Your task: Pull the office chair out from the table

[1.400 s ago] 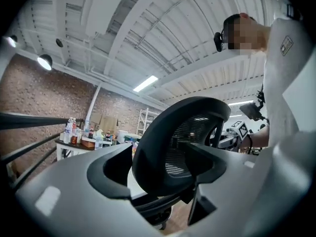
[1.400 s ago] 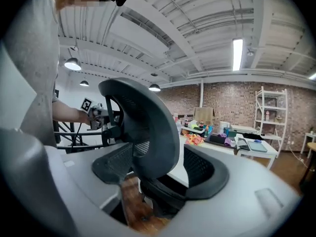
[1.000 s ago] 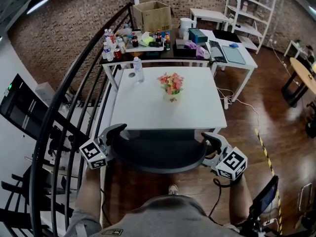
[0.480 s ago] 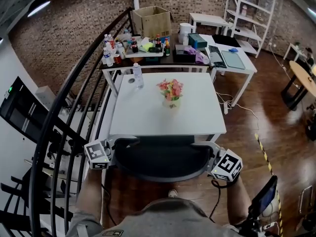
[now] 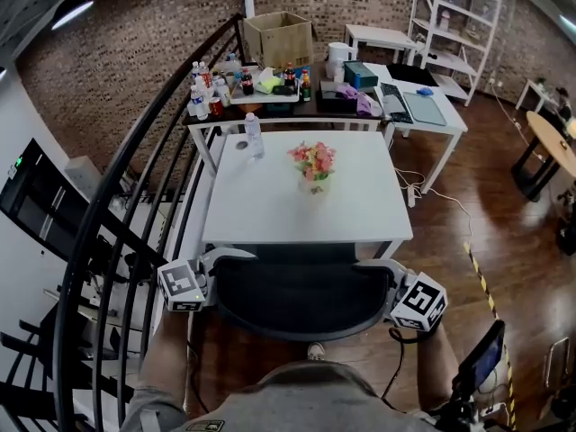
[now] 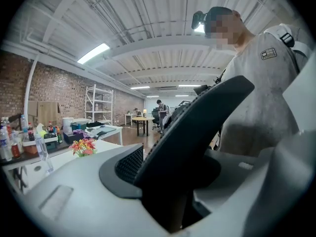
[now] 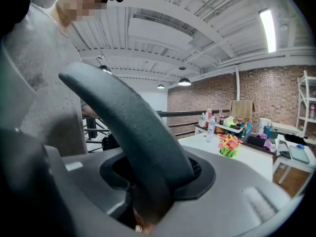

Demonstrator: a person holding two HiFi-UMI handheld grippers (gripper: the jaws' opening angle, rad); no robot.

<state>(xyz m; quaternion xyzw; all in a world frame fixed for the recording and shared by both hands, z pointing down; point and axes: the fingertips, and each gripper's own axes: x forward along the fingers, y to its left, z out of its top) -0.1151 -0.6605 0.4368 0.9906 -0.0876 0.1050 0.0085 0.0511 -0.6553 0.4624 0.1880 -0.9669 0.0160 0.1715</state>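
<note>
The office chair's black mesh backrest stands tucked against the near edge of the white table. My left gripper grips the backrest's left end, and my right gripper grips its right end. Both pairs of jaws are still closing, with the rim between them. In the left gripper view the dark rim runs up between the grey jaws of the left gripper and fills the gap. The right gripper view shows the same, the rim wedged in the right gripper. The chair's seat is hidden.
A vase of flowers and a water bottle stand on the table. A black stair railing runs close along the left. Behind are a cluttered table with bottles and a cardboard box. Wooden floor lies to the right.
Both grippers stood wide open beside the backrest's ends; now their jaws have closed onto the rim. The left gripper moved inward to the chair. The chair has hardly moved.
</note>
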